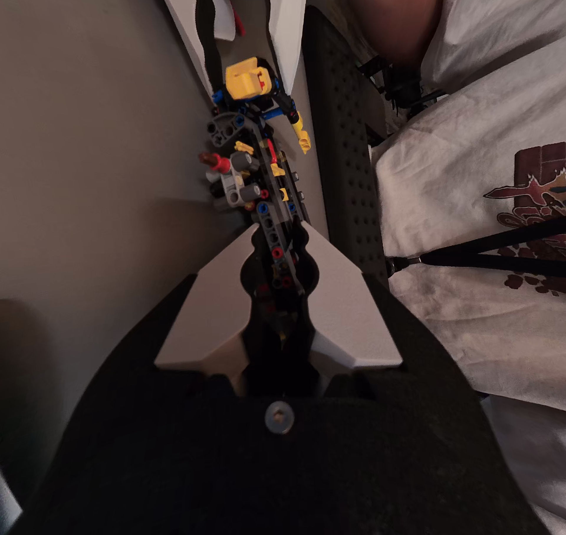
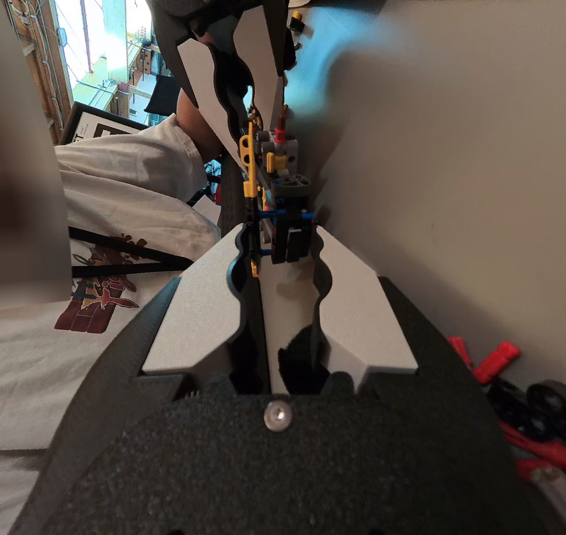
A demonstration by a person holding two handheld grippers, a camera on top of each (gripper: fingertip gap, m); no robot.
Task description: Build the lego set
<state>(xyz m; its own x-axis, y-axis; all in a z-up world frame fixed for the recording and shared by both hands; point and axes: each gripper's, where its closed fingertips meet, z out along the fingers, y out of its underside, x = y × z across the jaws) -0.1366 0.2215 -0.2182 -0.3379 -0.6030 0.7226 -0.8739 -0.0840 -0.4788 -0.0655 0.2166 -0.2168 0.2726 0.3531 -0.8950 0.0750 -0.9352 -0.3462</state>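
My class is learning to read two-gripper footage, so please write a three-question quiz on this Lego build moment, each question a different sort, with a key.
1. True or false: the left gripper is shut on one end of the Lego assembly.
2. Multiple choice: where do loose red pieces lie in the right wrist view? A) lower right, on the table; B) between the right gripper's fingers; C) on the person's white shirt.
3. Fill in: the right gripper meets the assembly at the end opposite the ___ gripper.

Key: 1 true; 2 A; 3 left.
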